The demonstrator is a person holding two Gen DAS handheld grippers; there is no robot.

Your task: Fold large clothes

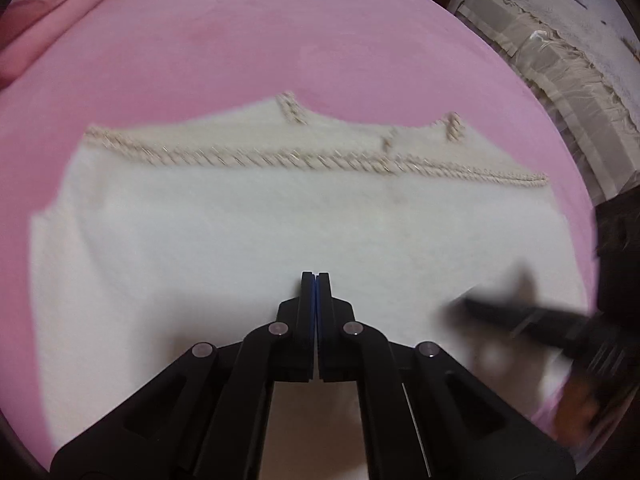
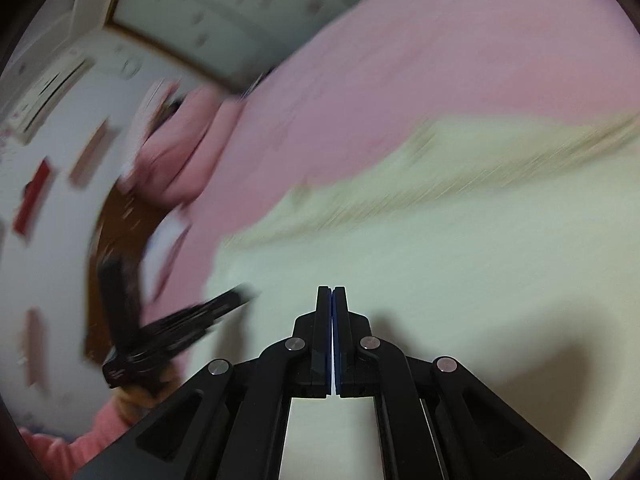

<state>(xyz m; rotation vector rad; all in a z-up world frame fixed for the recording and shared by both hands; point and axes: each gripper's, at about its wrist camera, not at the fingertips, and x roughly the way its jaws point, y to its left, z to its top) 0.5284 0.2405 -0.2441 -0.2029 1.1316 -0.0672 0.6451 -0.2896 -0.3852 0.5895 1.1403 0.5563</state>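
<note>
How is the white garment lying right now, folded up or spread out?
Spread out. The white garment lies flat across the pink bed cover, its rope-trimmed edge fully extended. Whether a layer is folded underneath, cannot tell.

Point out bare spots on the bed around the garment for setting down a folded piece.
Free: the pink sheet beyond the white garment and its rope-like trim, up to the pink pillows. Crowded: the near right, where the right hand-held gripper hovers.

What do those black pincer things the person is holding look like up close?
Each tool, left tool and right tool, is matte black: two flat narrow fingers lined with thin blue pads, hinged on angular linkage arms with round silver pivot pins. No cables or markings are visible. In the right wrist view, a salmon-pink sleeve shows behind the other tool.
</note>
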